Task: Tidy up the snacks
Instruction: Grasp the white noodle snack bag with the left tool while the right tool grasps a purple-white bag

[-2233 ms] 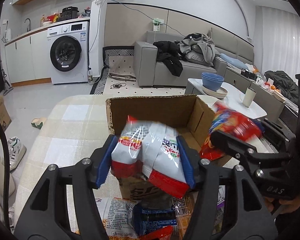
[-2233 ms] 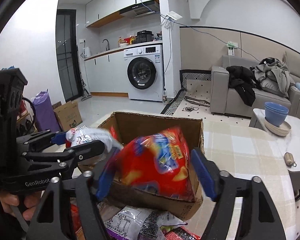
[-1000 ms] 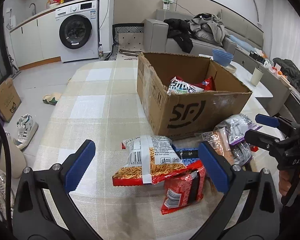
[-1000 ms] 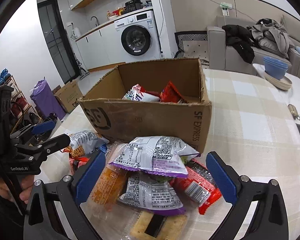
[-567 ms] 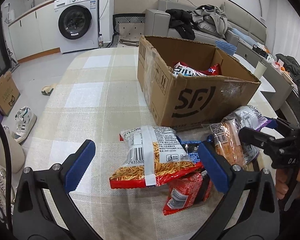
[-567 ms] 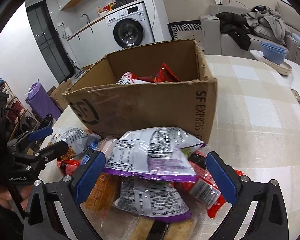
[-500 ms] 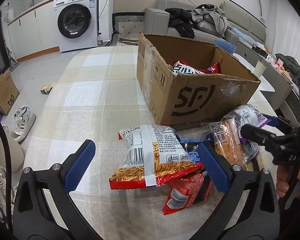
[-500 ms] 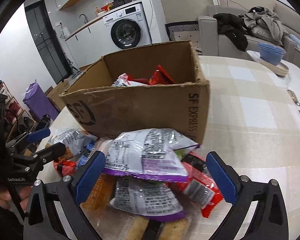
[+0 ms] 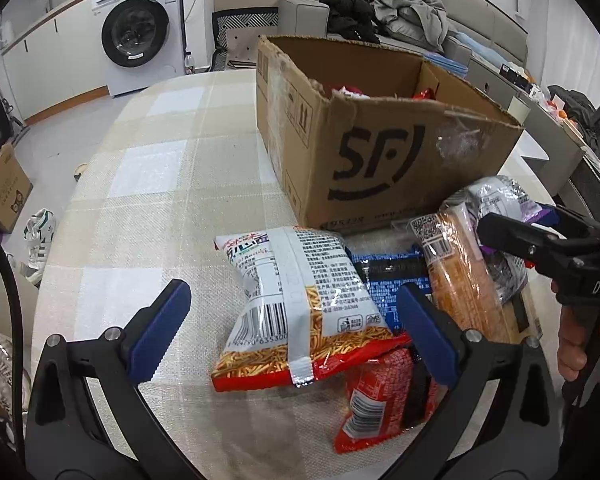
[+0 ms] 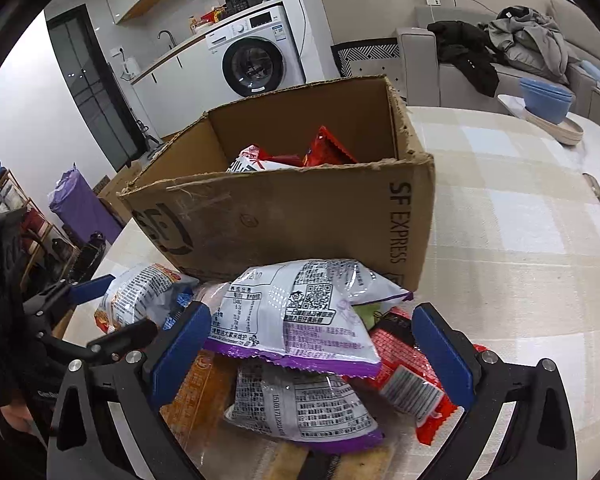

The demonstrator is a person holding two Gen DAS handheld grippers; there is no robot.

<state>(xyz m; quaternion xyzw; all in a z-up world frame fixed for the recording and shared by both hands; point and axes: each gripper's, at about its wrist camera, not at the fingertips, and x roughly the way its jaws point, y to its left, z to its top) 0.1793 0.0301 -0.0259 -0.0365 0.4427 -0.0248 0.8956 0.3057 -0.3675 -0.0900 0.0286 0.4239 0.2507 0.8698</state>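
Two grippers, left [image 9: 292, 332] and right [image 10: 310, 346], hung spread wide and empty over loose snack bags beside the half-filled cardboard box [image 9: 384, 160]; slick, overlapping packets [image 10: 296, 316] risked slipping or dragging neighbours if pinched at an edge.

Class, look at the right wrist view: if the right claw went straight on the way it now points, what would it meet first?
Most likely the purple-edged snack bag, lying on the pile between the open right claw. The cardboard box stands behind it; depth is uncertain.
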